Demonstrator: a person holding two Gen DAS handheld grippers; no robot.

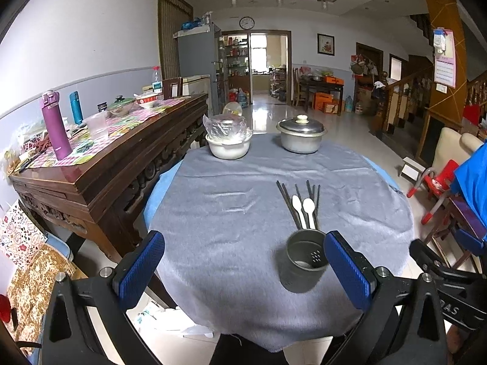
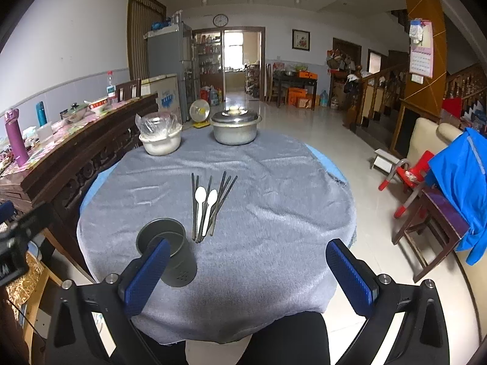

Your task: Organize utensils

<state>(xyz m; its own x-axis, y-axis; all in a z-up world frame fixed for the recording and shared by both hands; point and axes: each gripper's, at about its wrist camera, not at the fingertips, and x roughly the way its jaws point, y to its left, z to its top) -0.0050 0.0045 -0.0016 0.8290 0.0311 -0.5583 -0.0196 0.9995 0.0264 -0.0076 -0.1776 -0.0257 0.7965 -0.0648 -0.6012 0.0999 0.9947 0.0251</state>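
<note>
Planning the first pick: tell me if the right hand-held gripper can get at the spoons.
Probably yes: the right hand-held gripper is open, and the spoons lie uncovered on the cloth ahead, chopsticks alongside.

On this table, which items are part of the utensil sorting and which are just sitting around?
Part of the job:
- dark chopsticks, loose on the grey cloth
- two white spoons among them
- dark utensil holder, upright, nothing sticking out

Just lying about:
- lidded metal pot at the far edge
- white bowl with a plastic bag
- sideboard clutter, e.g. purple bottle

Both grippers are open, holding nothing.

Only "DAS" reads, on the right tool [image 1: 450, 276] body.
</note>
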